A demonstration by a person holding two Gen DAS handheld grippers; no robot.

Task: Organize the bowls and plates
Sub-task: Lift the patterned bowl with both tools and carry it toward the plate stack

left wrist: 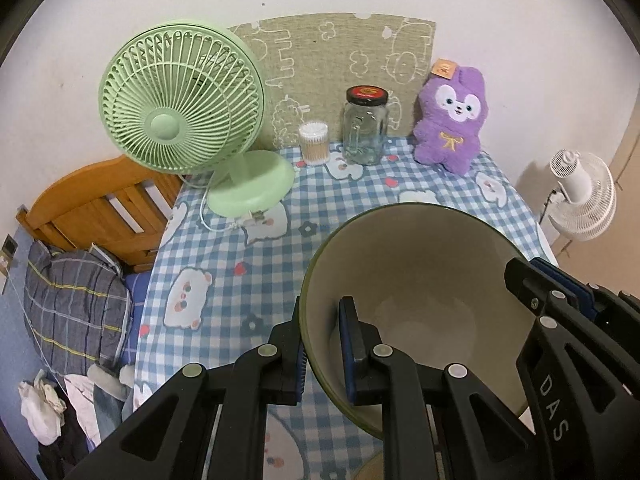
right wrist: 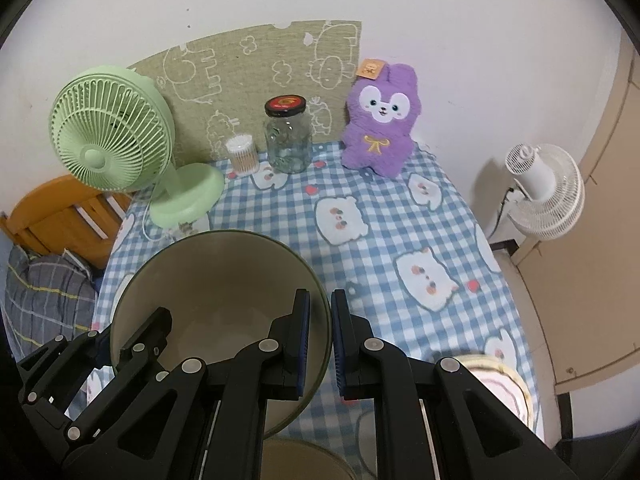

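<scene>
We hold the bowl (left wrist: 420,280) between us: left gripper (left wrist: 323,344) clamped on its left rim, right gripper (right wrist: 320,340) clamped on its right rim, wall pinched between each pair of jaws.

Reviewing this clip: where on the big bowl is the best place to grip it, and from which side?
By the thin rim, from two opposite sides. The bowl is wide with steep walls, too broad to span, so the left gripper and right gripper each pinch the wall, one finger inside and one outside.
</scene>
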